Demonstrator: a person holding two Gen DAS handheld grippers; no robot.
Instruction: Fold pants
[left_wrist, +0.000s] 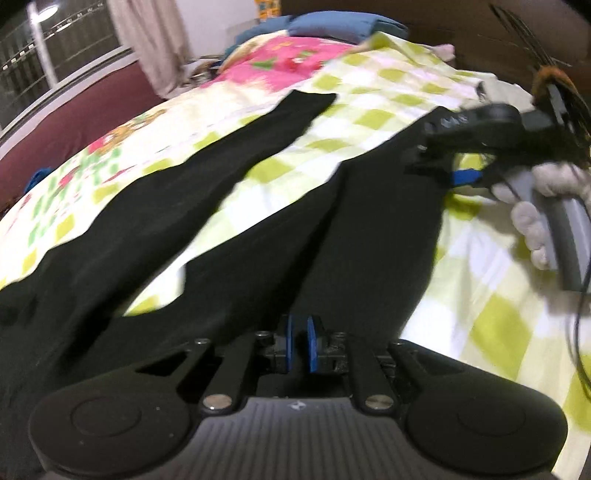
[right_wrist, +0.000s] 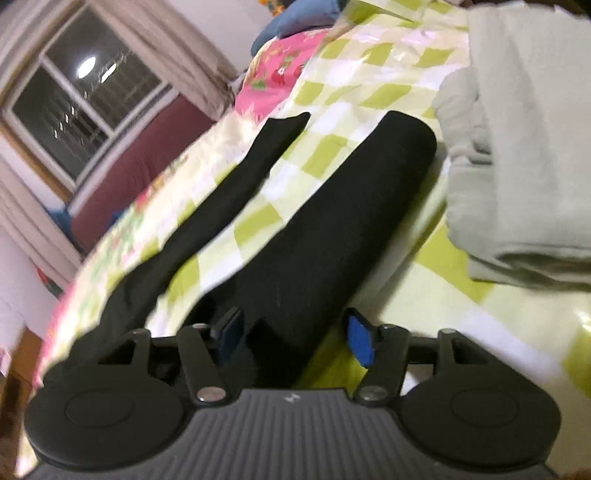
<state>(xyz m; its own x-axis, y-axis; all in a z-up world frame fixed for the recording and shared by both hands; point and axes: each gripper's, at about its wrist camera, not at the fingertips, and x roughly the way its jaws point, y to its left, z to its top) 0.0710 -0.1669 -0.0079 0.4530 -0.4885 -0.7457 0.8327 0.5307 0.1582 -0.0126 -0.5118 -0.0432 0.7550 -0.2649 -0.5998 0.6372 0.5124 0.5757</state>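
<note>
Spreading pants (left_wrist: 207, 206) flat on the bed (left_wrist: 480, 295); folding itself not yet begun.
Left gripper (left_wrist: 298, 343) fingers almost clenched, empty; right gripper (right_wrist: 291, 334) fingers released above one leg; next move: grasping a leg end.

One pair of black pants (right_wrist: 295, 236) with two legs spread apart. One checked bedsheet (right_wrist: 461, 317). One pink floral quilt (right_wrist: 280, 74). One folded pale cloth pile (right_wrist: 517, 166). One window (right_wrist: 85, 96). Two tools: left tool (left_wrist: 299, 345), right tool (right_wrist: 291, 339).
</note>
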